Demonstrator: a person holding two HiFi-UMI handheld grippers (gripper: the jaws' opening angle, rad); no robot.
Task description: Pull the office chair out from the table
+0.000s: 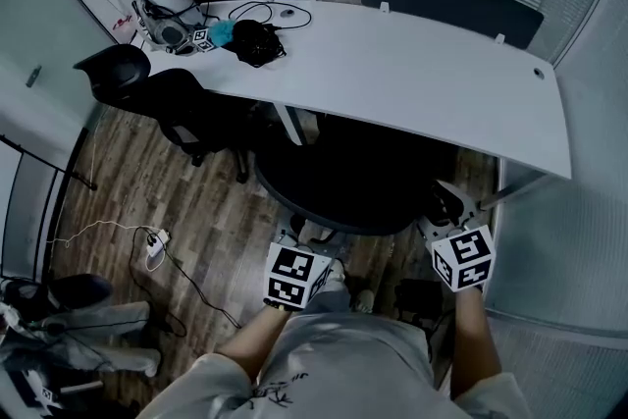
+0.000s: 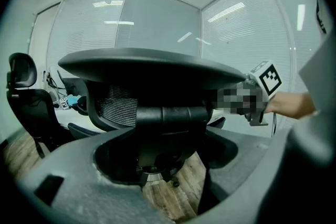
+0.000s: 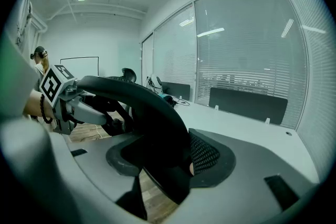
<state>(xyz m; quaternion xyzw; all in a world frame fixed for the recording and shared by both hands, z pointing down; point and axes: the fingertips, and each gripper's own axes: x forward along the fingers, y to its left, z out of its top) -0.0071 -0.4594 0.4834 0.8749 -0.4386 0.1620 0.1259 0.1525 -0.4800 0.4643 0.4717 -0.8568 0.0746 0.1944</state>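
Jaws of right gripper (image 1: 444, 209) clamped on office chair (image 1: 353, 182) rim, left gripper (image 1: 312, 235) jaws apart, table (image 1: 422, 64) beyond.

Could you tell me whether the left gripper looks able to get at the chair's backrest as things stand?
Probably yes: the left gripper sits just behind the backrest, jaws apart, with nothing between them and its rim.
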